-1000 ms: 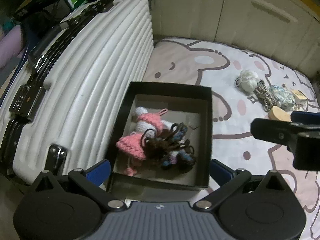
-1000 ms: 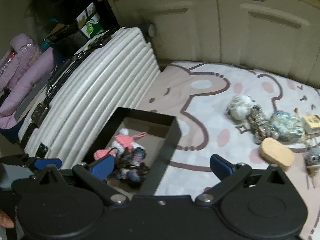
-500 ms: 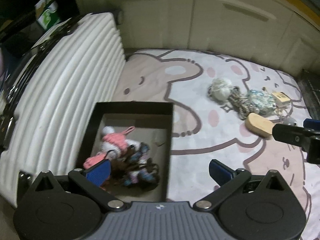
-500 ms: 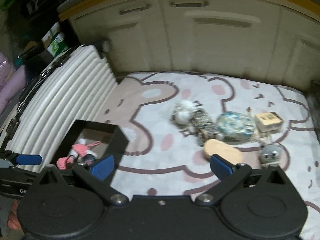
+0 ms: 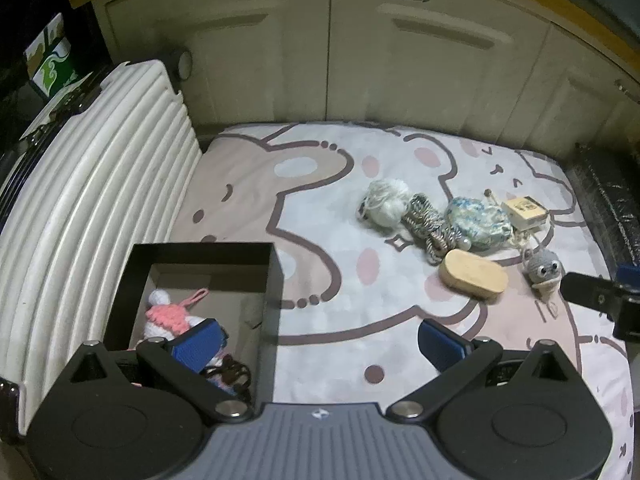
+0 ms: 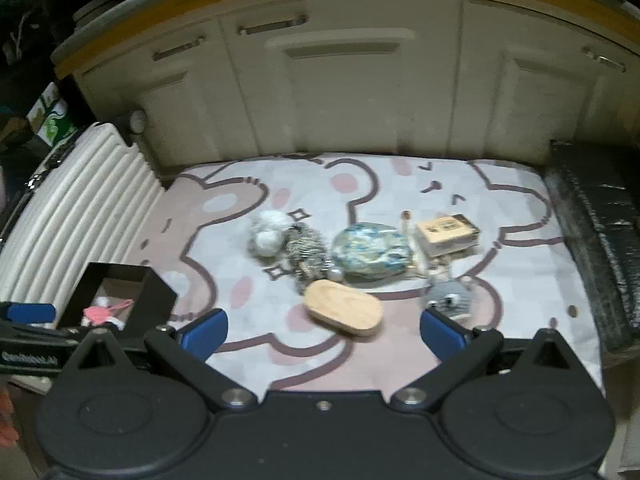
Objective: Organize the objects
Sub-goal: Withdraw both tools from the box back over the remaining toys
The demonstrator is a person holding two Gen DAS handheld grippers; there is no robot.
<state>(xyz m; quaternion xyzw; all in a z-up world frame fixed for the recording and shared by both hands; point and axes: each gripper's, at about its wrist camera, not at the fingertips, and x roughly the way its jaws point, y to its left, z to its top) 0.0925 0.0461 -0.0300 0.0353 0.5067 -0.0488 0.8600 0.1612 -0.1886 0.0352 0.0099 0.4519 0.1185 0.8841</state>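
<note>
A black box [image 5: 192,252] sits on the mat beside the suitcase, holding a pink and white crochet toy [image 5: 168,314] and dark yarn pieces. To the right lies a cluster: a white pompom [image 5: 384,202], a striped cord bundle [image 5: 430,226], a blue-white pouch [image 5: 478,222], a small tan box [image 5: 524,210], a wooden oval [image 5: 474,278] and a grey crochet creature [image 5: 544,268]. My left gripper [image 5: 318,340] is open and empty, above the box's right edge. My right gripper [image 6: 322,330] is open and empty, just short of the wooden oval [image 6: 344,312] and the grey creature [image 6: 452,298].
A white ribbed suitcase [image 5: 80,208] lies along the left. Cream cabinet doors [image 5: 332,48] stand behind the cartoon-print mat [image 5: 320,184]. A dark block [image 6: 592,240] borders the mat on the right. The black box also shows in the right wrist view [image 6: 156,296].
Both grippers have swung right, away from the black box and suitcase, toward the cluster of items. Both stay open and empty.
</note>
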